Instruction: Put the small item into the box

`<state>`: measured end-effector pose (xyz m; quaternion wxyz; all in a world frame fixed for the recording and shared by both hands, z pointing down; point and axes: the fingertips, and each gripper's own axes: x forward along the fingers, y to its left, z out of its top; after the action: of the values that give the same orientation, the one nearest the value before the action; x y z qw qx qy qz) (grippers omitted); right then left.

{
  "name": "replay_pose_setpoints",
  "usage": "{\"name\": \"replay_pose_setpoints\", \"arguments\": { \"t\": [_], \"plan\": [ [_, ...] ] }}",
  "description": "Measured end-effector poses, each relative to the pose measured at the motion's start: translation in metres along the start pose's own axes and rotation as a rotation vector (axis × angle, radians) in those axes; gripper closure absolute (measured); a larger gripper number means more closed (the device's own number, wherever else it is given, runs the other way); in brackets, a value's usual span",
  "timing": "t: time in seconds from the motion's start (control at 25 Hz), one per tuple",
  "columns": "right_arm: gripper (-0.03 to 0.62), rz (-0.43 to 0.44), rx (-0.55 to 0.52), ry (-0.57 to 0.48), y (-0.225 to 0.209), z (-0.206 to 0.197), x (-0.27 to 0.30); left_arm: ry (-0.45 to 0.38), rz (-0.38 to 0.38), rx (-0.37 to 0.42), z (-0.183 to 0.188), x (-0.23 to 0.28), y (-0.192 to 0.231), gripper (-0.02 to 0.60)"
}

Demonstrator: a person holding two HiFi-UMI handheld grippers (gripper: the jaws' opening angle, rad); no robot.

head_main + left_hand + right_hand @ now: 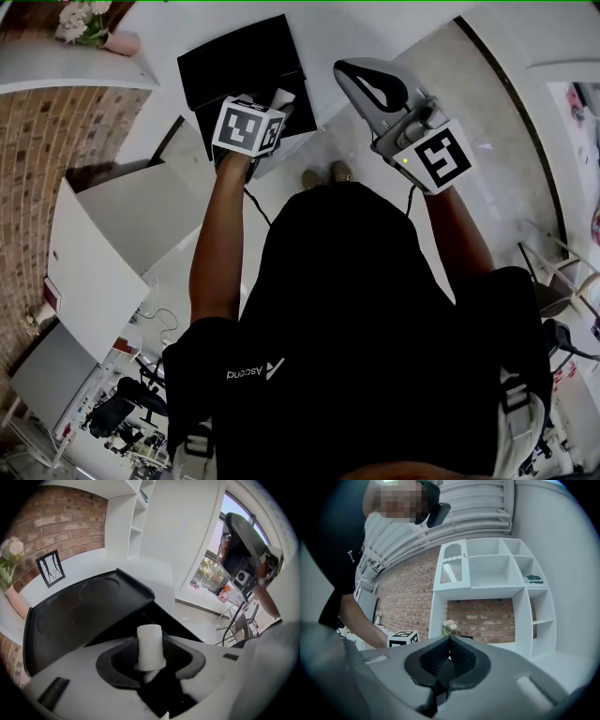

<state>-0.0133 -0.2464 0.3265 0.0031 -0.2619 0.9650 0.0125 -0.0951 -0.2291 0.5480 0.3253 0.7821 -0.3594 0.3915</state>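
Note:
The small item (150, 646), a short white roll, stands upright between the pads of my left gripper (151, 660), which is shut on it. In the head view that gripper (279, 111) hovers over the near edge of the black box (239, 61), the item's white tip (282, 96) showing past the marker cube. The box (79, 611) has a flat black top with round dents and a dark opening just below the item. My right gripper (349, 71) is held up to the right of the box, shut and empty, and in its own view its jaws (449, 641) meet.
The box rests on a white counter (154, 571) against a brick wall (61, 520). A pink vase of flowers (89, 28) and a small framed picture (50, 567) stand by the wall. White shelving (487, 569) faces the right gripper. A window (220, 569) lies to the right.

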Motion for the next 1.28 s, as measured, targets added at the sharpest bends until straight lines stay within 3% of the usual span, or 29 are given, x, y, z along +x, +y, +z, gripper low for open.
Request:
{"name": "replay_pose_setpoints", "arguments": {
  "t": [0.32, 0.64, 1.28],
  "plan": [
    [0.592, -0.014, 0.002, -0.001, -0.002, -0.002, -0.001, 0.062, -0.008, 0.007, -0.006, 0.012, 0.002, 0.416],
    [0.592, -0.037, 0.012, 0.006, -0.010, -0.006, -0.003, 0.063, -0.017, 0.005, -0.003, 0.016, 0.005, 0.411],
    [0.592, -0.034, 0.016, 0.021, -0.010, -0.010, -0.004, -0.029, 0.024, 0.011, 0.009, -0.005, 0.006, 0.374]
  ]
}}
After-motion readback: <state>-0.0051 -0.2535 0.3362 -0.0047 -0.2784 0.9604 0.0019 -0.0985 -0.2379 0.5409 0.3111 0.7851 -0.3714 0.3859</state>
